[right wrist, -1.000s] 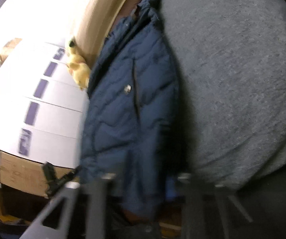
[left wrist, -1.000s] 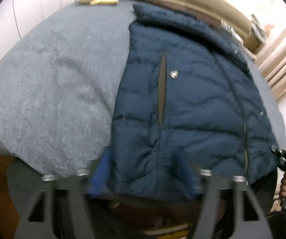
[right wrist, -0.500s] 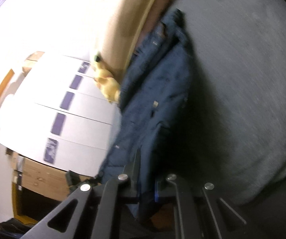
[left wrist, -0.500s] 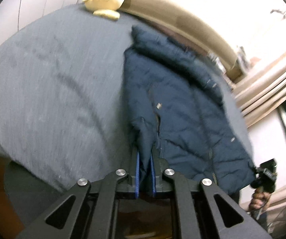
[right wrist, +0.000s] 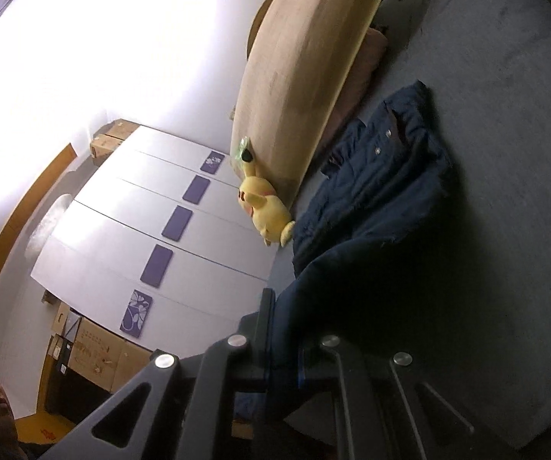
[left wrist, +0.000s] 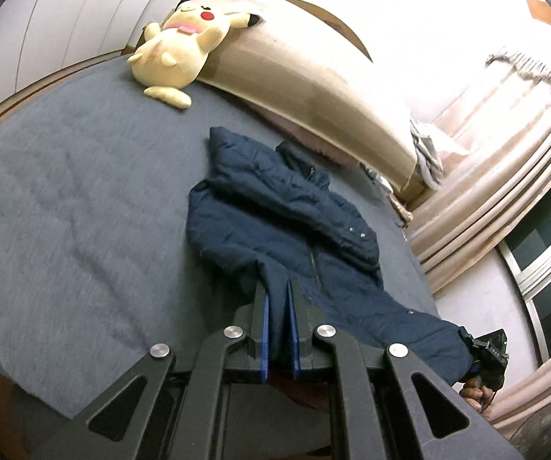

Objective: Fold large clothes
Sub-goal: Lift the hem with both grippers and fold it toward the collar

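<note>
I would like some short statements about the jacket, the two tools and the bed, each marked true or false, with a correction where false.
1. The left tool is shut on the hem of the navy jacket. True.
2. The right tool hangs open with nothing between its fingers. False: it is shut on the jacket's fabric.
3. The yellow plush toy lies on top of the jacket. False: it rests apart from it, against the headboard.
4. The jacket's collar end lies on the grey bed cover. True.
5. The jacket is already folded into a neat square. False: it is stretched out long, its near end lifted.
</note>
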A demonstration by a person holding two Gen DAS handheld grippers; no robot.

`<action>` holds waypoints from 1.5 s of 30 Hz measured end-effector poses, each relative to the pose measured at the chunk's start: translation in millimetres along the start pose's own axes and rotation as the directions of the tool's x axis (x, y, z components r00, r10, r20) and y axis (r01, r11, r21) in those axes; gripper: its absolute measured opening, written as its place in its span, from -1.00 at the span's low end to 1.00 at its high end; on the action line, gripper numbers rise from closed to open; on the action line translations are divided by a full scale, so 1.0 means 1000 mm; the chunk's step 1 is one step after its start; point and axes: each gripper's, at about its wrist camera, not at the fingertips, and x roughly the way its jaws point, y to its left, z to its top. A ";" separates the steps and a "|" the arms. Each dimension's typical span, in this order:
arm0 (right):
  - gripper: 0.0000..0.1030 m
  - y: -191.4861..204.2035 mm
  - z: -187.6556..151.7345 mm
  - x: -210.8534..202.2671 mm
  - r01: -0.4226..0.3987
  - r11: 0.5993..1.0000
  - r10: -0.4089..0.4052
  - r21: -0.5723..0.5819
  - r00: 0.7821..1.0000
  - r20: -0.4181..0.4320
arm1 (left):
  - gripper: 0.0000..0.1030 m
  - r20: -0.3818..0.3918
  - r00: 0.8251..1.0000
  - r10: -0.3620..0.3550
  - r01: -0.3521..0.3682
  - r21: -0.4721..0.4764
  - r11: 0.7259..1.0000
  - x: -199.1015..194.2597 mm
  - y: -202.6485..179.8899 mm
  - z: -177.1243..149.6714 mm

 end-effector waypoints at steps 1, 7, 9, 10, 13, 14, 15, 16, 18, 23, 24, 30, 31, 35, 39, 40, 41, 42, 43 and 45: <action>-0.82 0.002 0.003 0.002 -0.006 1.000 0.006 -0.001 1.000 0.009 | -0.83 0.006 1.000 -0.005 0.005 -0.001 1.000 0.000 -0.001 0.003; -0.82 0.011 0.026 0.013 -0.015 1.000 0.016 -0.019 0.999 0.036 | -0.83 0.042 0.999 -0.031 0.032 -0.010 0.999 0.003 -0.009 0.024; -0.82 0.015 0.034 0.016 -0.015 0.999 0.017 -0.028 0.999 0.043 | -0.83 0.053 0.998 -0.036 0.037 -0.011 0.999 0.006 -0.011 0.031; -0.82 0.017 0.038 0.018 -0.014 0.999 0.016 -0.032 0.999 0.045 | -0.83 0.061 0.997 -0.038 0.039 -0.015 0.999 0.007 -0.012 0.035; -0.82 0.023 0.050 0.025 -0.016 0.999 0.018 -0.044 0.998 0.057 | -0.83 0.079 0.996 -0.048 0.050 -0.022 0.999 0.010 -0.015 0.046; -0.82 0.025 0.055 0.028 -0.019 0.999 0.022 -0.044 0.998 0.063 | -0.83 0.087 0.995 -0.050 0.052 -0.023 0.998 0.010 -0.016 0.049; -0.82 0.027 0.058 0.029 -0.020 0.999 0.023 -0.046 0.997 0.067 | -0.83 0.091 0.995 -0.051 0.053 -0.024 0.998 0.011 -0.018 0.052; -0.82 0.028 0.060 0.030 -0.021 0.999 0.024 -0.047 0.997 0.070 | -0.83 0.097 0.994 -0.049 0.052 -0.023 0.998 0.012 -0.019 0.056; -0.82 0.031 0.069 0.036 -0.023 0.999 0.027 -0.045 0.997 0.079 | -0.83 0.108 0.993 -0.040 0.044 -0.029 0.999 0.015 -0.020 0.063; -0.82 0.037 0.087 0.047 -0.019 0.999 0.023 -0.043 0.994 0.107 | -0.83 0.136 0.990 -0.019 0.026 -0.051 0.998 0.024 -0.022 0.080; -0.82 0.037 0.091 0.050 -0.016 0.999 0.020 -0.041 0.993 0.114 | -0.83 0.139 0.990 -0.016 0.024 -0.052 0.998 0.025 -0.023 0.082; -0.82 0.037 0.112 0.066 0.000 0.999 0.005 -0.040 0.991 0.130 | -0.83 0.149 0.988 0.040 -0.033 -0.045 0.998 0.037 -0.031 0.096; -0.82 0.037 0.114 0.068 0.002 0.999 0.003 -0.038 0.991 0.130 | -0.83 0.148 0.988 0.052 -0.045 -0.047 0.998 0.040 -0.032 0.098; -0.82 0.033 0.123 0.078 0.020 0.999 -0.016 -0.034 0.991 0.132 | -0.83 0.146 0.985 0.092 -0.086 -0.043 0.995 0.049 -0.035 0.105; -0.83 0.030 0.130 0.084 0.032 0.999 -0.028 -0.030 0.990 0.135 | -0.83 0.146 0.982 0.118 -0.114 -0.037 0.993 0.055 -0.035 0.109; -0.83 0.030 0.131 0.085 0.036 0.999 -0.032 -0.030 0.990 0.136 | -0.83 0.145 0.982 0.122 -0.118 -0.035 0.992 0.057 -0.035 0.110; -0.83 0.029 0.133 0.087 0.042 0.999 -0.038 -0.030 0.990 0.137 | -0.83 0.144 0.981 0.128 -0.124 -0.035 0.992 0.059 -0.035 0.111; -0.82 0.028 0.134 0.088 0.046 0.999 -0.041 -0.028 0.990 0.137 | -0.84 0.143 0.981 0.130 -0.126 -0.036 0.991 0.060 -0.035 0.113; -0.82 0.027 0.136 0.090 0.050 0.998 -0.047 -0.024 0.989 0.138 | -0.84 0.141 0.981 0.135 -0.131 -0.037 0.991 0.063 -0.034 0.114; -0.82 0.026 0.139 0.092 0.062 0.998 -0.058 -0.022 0.988 0.140 | -0.84 0.139 0.980 0.143 -0.139 -0.039 0.990 0.067 -0.033 0.117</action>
